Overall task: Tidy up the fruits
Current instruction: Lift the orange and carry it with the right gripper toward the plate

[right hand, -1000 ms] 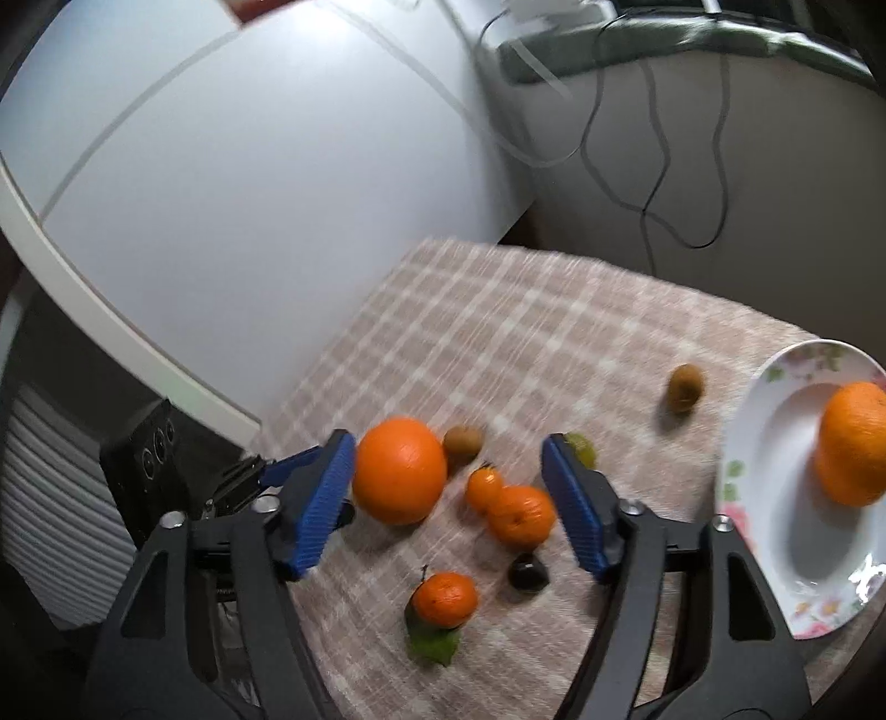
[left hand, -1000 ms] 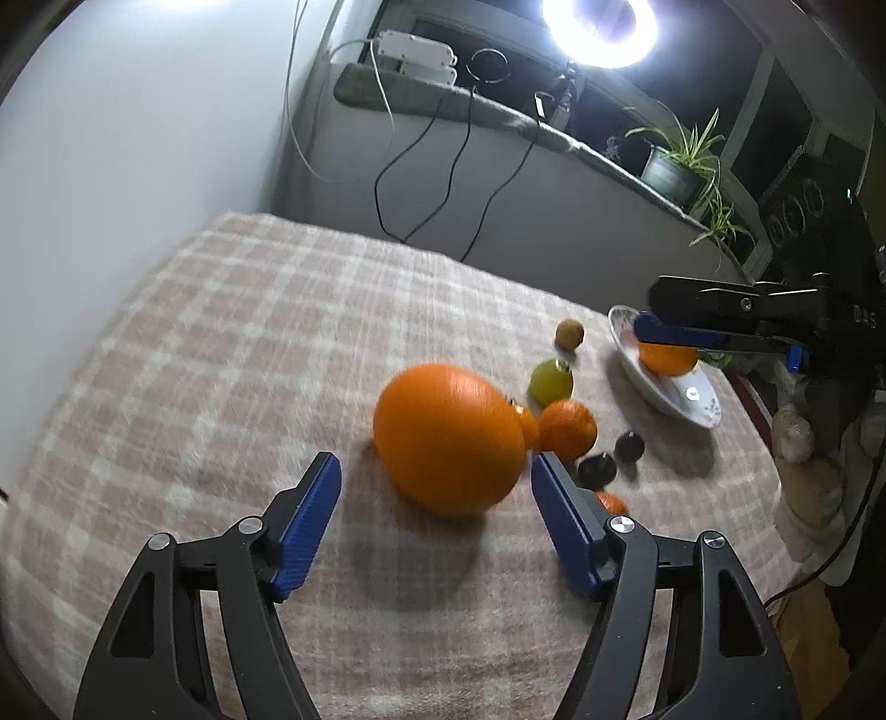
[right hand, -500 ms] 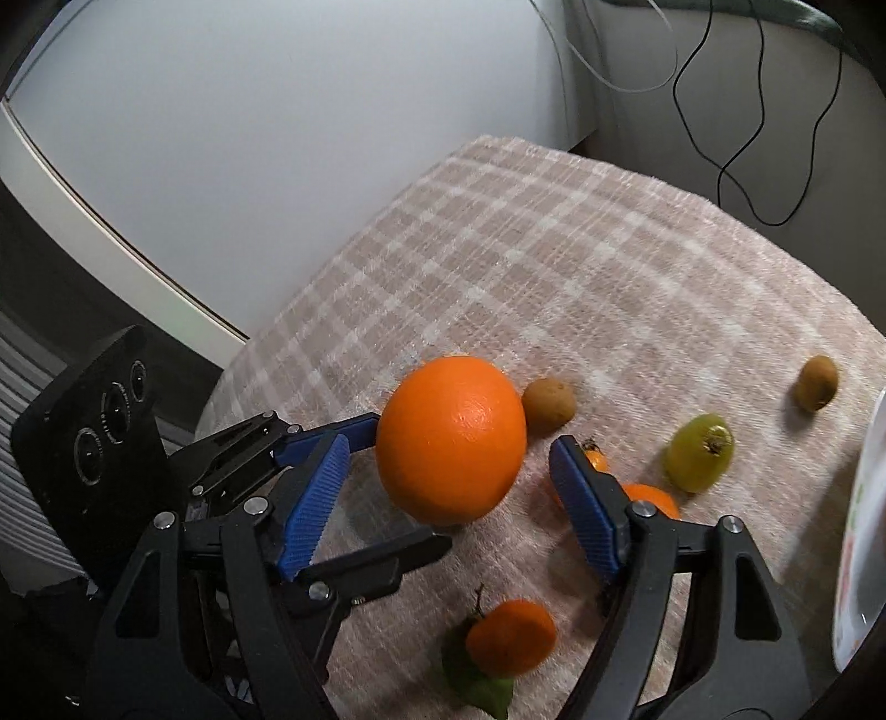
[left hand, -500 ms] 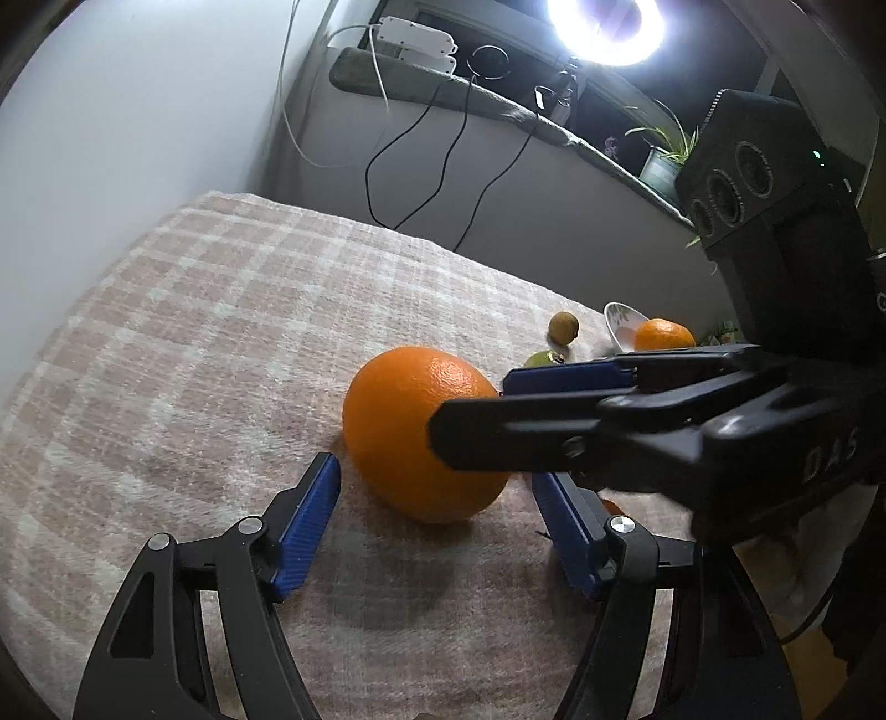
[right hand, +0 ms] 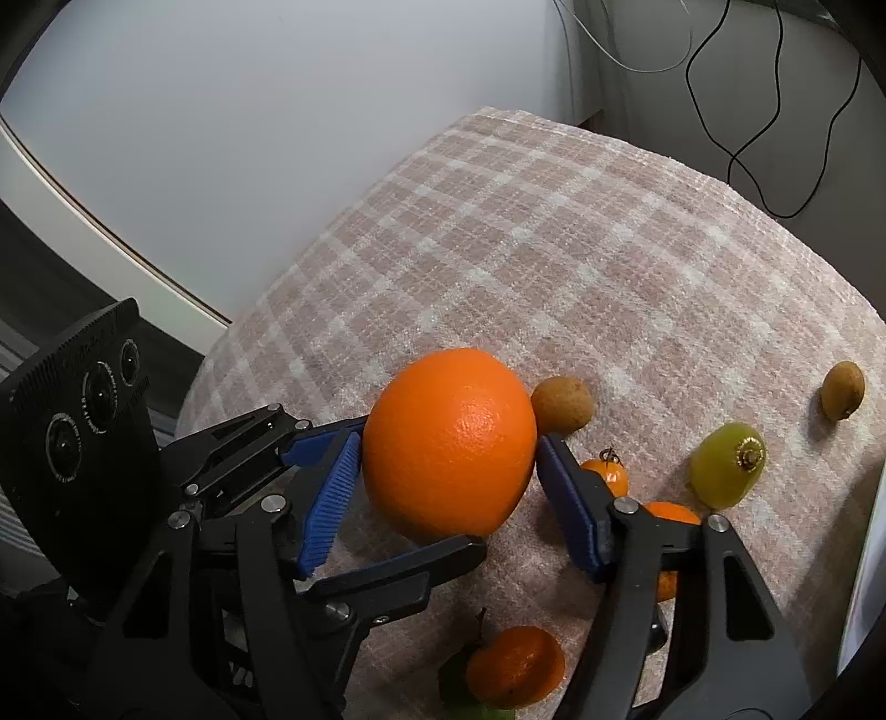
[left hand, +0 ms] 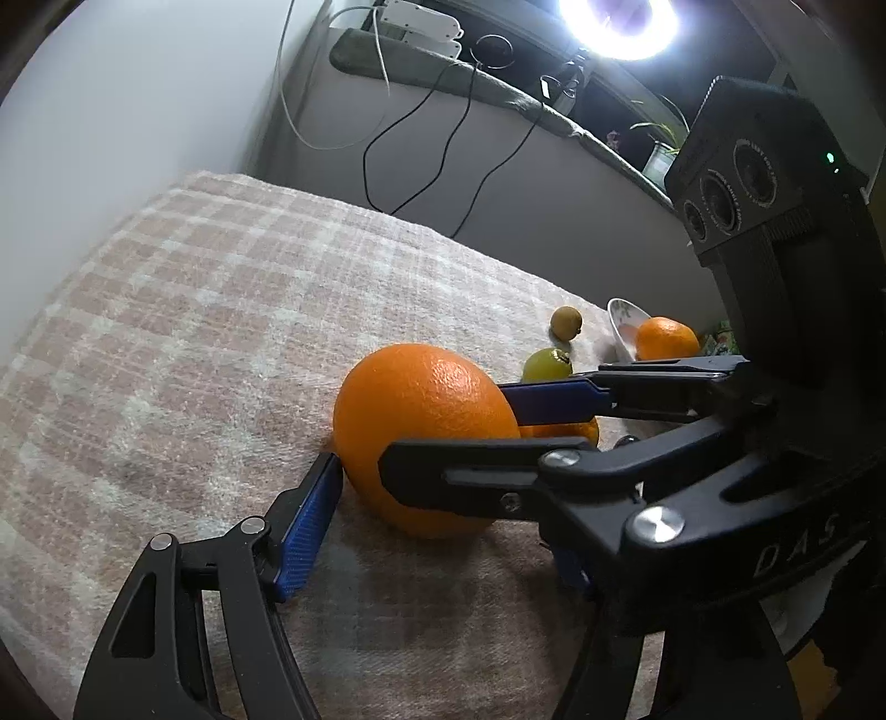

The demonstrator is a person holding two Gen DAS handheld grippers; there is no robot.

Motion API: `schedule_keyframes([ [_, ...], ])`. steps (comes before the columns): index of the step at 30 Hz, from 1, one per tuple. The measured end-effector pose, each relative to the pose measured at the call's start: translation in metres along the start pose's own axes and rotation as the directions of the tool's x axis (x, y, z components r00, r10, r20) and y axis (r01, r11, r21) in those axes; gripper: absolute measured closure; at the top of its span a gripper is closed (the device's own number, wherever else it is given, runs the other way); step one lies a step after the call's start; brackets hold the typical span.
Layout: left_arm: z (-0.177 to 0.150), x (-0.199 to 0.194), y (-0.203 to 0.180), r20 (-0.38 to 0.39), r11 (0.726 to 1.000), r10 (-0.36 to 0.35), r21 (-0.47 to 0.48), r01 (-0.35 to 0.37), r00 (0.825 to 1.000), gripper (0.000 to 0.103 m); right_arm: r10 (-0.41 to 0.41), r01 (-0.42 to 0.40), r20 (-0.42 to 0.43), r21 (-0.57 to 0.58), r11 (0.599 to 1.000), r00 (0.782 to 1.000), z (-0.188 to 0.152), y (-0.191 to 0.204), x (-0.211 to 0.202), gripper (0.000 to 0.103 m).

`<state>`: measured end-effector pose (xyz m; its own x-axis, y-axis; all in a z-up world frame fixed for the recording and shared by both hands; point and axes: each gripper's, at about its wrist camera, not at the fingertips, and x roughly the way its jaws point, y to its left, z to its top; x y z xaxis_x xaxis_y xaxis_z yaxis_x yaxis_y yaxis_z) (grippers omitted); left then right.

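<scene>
Surface, L wrist view: checked beige cloth (left hand: 221,310) over the table, grey wall behind w/ cables, ring light (left hand: 617,22) glaring top right.
Big orange (left hand: 423,471): sits on the cloth, dead centre between both tools.
Left gripper (left hand: 443,531): low, angled down at the orange; left blue pad just touching its lower side, right pad hidden behind the other tool. Jaws closing, fruit between them, no clamp confirmed.
Right gripper (left hand: 493,421): comes in from the right across the view, one finger behind the orange, one in front, so both tools straddle the same fruit.
Plate (left hand: 623,327): far right, already holds a smaller orange (left hand: 664,340) – prob. the drop-off spot.
Nearby: green fruit (left hand: 548,363) and a brown one (left hand: 566,323) loose on the cloth between orange and plate.

Surface, R wrist view: same cloth (right hand: 554,249), pale wall beyond.
Big orange (right hand: 448,443): between the R pads, resting on cloth.
Right gripper (right hand: 443,482): jaws closing; both pads at the skin or a hair off, can't tell if pressing yet.
Left gripper (right hand: 387,493): enters from the left, fingers either side of the fruit.
Why two tools: fruit looks wide and round, prob. rolls easily; L seems to steady it while R takes hold.
Clutter: kiwi-like fruit (right hand: 562,404) touching the orange's far side, small tangerines (right hand: 515,667) near R fingers – could get nudged.
</scene>
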<state>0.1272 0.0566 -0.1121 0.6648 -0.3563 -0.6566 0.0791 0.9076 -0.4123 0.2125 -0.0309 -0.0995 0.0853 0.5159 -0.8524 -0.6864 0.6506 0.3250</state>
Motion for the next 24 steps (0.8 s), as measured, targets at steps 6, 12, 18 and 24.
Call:
schedule_keyframes([
  [6, 0.003, -0.01, -0.007, 0.033, 1.0, 0.02, 0.016, -0.021, 0.999, 0.034, 0.011, -0.011, 0.016, 0.005, 1.0, 1.0, -0.006, 0.004, -0.008, 0.035],
  [12, 0.008, -0.015, -0.024, 0.059, 0.997, 0.031, 0.066, -0.035, 0.998, 0.034, 0.029, -0.031, 0.063, 0.037, 0.999, 0.998, -0.013, -0.001, -0.028, 0.035],
  [18, 0.017, -0.015, -0.052, 0.073, 0.992, 0.019, 0.126, -0.028, 0.997, 0.034, 0.017, -0.026, 0.126, 0.076, 0.997, 0.992, -0.022, -0.01, -0.057, 0.036],
  [24, 0.028, 0.0, -0.096, 0.07, 0.98, -0.025, 0.2, 0.011, 0.997, 0.034, -0.026, 0.004, 0.181, 0.12, 0.993, 0.983, -0.041, -0.034, -0.096, 0.036],
])
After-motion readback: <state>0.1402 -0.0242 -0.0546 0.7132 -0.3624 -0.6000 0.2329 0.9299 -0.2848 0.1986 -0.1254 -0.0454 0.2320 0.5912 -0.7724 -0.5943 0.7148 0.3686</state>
